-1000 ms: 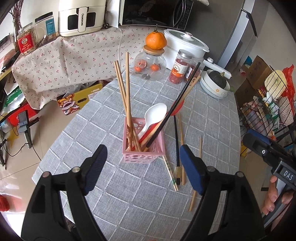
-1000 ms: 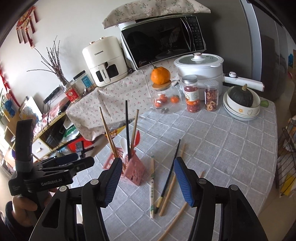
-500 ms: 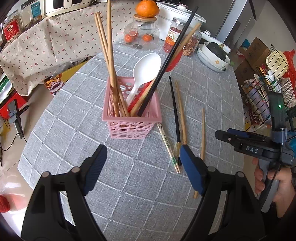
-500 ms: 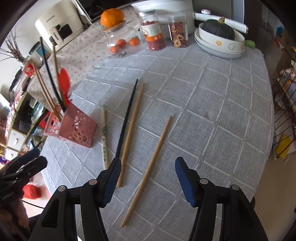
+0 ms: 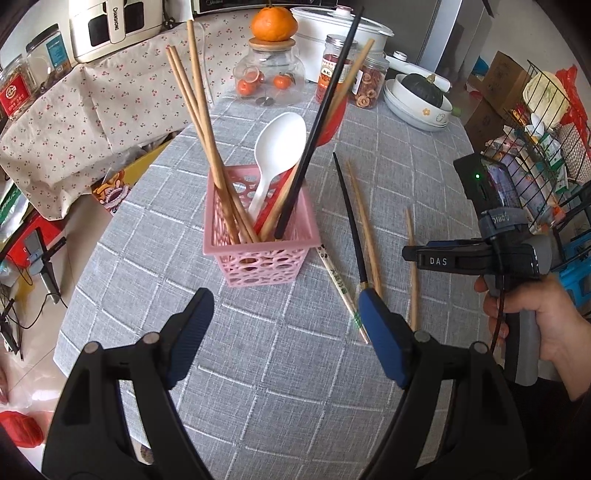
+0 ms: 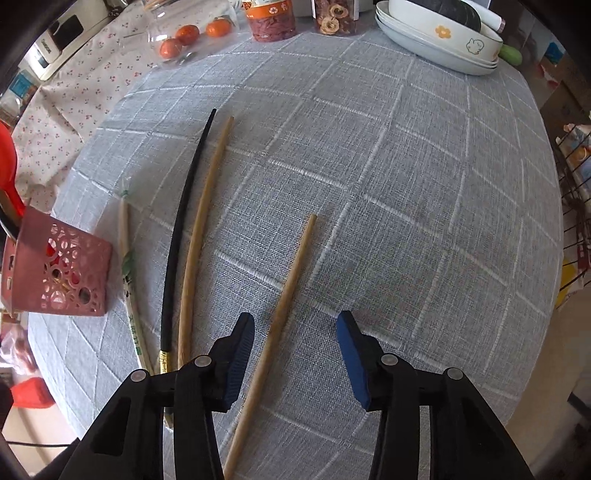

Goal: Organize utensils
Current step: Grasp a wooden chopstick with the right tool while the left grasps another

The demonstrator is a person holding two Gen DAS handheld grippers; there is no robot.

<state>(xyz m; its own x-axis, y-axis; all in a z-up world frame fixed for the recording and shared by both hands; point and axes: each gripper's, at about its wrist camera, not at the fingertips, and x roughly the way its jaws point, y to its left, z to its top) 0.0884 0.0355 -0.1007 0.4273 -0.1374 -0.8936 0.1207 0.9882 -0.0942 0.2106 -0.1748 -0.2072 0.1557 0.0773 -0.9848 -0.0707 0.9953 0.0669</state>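
A pink perforated basket (image 5: 258,236) stands on the grey checked tablecloth and holds wooden chopsticks, a black chopstick, a white spoon (image 5: 277,151) and a red spoon. It also shows in the right wrist view (image 6: 59,266). Loose on the cloth lie a printed chopstick (image 6: 129,280), a black chopstick (image 6: 181,229), a long wooden one (image 6: 201,229) and a single wooden chopstick (image 6: 284,295). My right gripper (image 6: 295,328) is open, low over that single chopstick, which runs between its fingers. My left gripper (image 5: 284,306) is open and empty, in front of the basket.
At the table's far edge stand a glass jar topped with an orange (image 5: 273,70), two snack jars (image 6: 269,18) and stacked bowls holding a squash (image 6: 443,40). A wire rack (image 5: 546,122) stands off the table's right side. The table edge drops away on the left.
My right gripper has dropped and moved forward over the single wooden chopstick. My left gripper has come slightly closer to the basket. Both stay open.
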